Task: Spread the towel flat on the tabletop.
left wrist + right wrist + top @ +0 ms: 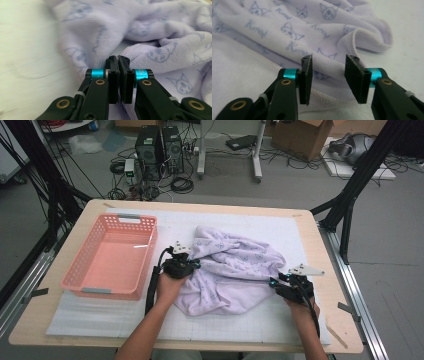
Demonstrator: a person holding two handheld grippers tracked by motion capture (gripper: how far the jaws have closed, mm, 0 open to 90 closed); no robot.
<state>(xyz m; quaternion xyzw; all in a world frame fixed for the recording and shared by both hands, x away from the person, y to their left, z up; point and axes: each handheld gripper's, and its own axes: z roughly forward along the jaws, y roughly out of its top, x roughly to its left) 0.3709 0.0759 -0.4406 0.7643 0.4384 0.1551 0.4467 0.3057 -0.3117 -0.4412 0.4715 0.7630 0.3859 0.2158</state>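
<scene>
We see a crumpled lilac terry towel printed with small blue cat faces [230,270] lying at the centre of the white gridded mat [200,320] on the light wooden table [30,320]. Its folds overlap, so the underside and most of its hems are hidden, and we cannot make out its full outline.

The left gripper [181,265] sits at the towel's 9 o'clock edge. In the left gripper view its black jaws [118,60] are pressed together; a stitched hem runs right up to the tips, but the jaws cover the contact, so we cannot tell whether cloth is pinched between them. The person's left hand [169,287] covers the gripper body from behind.

The right gripper [282,282] rests at the towel's 3 o'clock edge. In the right gripper view its ribbed black pads [305,75] stand well apart, with a soft rolled fold and a stitched border lying between them, untouched. The lettering beside the cat faces is too blurred to read.

A salmon-pink perforated plastic basket [85,265] stands at the towel's 9 o'clock, just beside the left gripper.
</scene>
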